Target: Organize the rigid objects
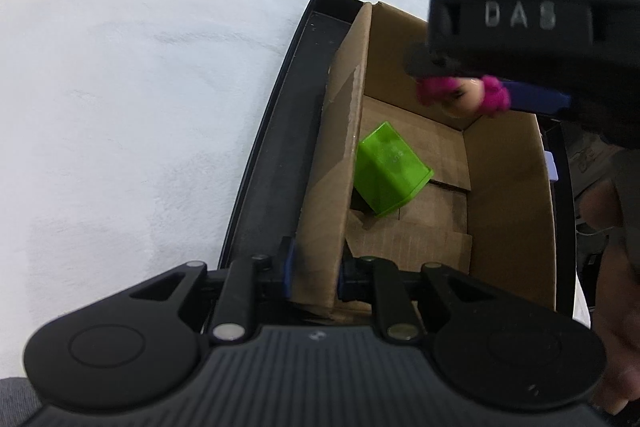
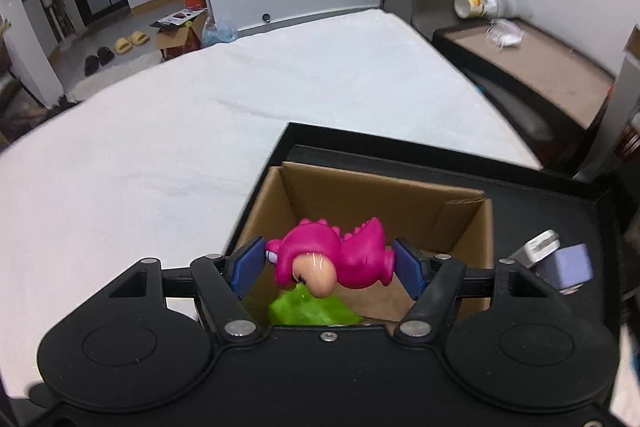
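Observation:
My right gripper is shut on a pink dinosaur toy and holds it above the open cardboard box. The toy also shows in the left wrist view, under the right gripper's body. A green plastic cup lies on its side on the box floor; it shows blurred below the toy in the right wrist view. My left gripper is shut on the box's left wall, one blue pad on each side.
The box stands in a black tray on a white cloth-covered table. A lilac block and a white object lie in the tray right of the box. A side table with a bottle stands far right.

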{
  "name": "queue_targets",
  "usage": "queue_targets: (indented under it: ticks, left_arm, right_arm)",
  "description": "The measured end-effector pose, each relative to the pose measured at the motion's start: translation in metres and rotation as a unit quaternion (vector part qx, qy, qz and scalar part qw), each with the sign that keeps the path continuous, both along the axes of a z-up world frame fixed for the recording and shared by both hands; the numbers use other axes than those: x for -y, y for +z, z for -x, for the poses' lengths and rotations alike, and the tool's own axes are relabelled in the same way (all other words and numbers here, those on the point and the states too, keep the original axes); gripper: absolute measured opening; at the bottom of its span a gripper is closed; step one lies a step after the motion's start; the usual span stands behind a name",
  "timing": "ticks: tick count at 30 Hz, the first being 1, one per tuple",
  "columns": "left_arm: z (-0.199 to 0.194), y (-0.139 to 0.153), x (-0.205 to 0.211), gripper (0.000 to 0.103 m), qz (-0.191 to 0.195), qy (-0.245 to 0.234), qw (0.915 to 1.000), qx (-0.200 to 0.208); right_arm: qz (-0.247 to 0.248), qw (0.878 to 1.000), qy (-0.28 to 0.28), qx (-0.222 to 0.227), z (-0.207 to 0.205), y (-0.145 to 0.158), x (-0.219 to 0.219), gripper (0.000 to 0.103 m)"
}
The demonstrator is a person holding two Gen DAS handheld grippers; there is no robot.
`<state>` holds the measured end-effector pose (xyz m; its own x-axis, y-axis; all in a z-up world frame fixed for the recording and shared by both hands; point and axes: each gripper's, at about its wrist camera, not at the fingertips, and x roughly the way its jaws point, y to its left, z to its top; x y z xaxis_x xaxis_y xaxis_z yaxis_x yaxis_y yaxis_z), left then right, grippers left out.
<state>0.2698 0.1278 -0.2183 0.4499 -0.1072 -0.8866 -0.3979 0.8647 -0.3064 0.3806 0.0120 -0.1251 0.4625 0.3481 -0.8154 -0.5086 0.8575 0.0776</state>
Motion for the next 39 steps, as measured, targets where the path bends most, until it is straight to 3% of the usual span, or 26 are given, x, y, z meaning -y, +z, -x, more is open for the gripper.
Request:
queue_targets:
  ticks: [8, 24, 39]
  left_arm:
    - [0.002, 0.000, -0.002, 0.018, 0.002, 0.002, 1.0000, 0.000]
    - [-0.001, 0.004, 0.007, 0.018, -0.019, -0.007, 0.9998, -0.001]
    - [-0.002, 0.006, 0.014, 0.018, -0.037, -0.009, 0.9993, -0.004]
  right_arm:
    - [-0.002, 1.000, 0.001, 0.009, 0.003, 0.010, 0.006, 0.069]
    - [0.020, 1.000, -0.002, 0.020, 0.020, 0.024, 0.058, 0.072]
    - [0.017, 0.999, -0.031, 0.027, 0.018, 0.037, 0.130, 0.086]
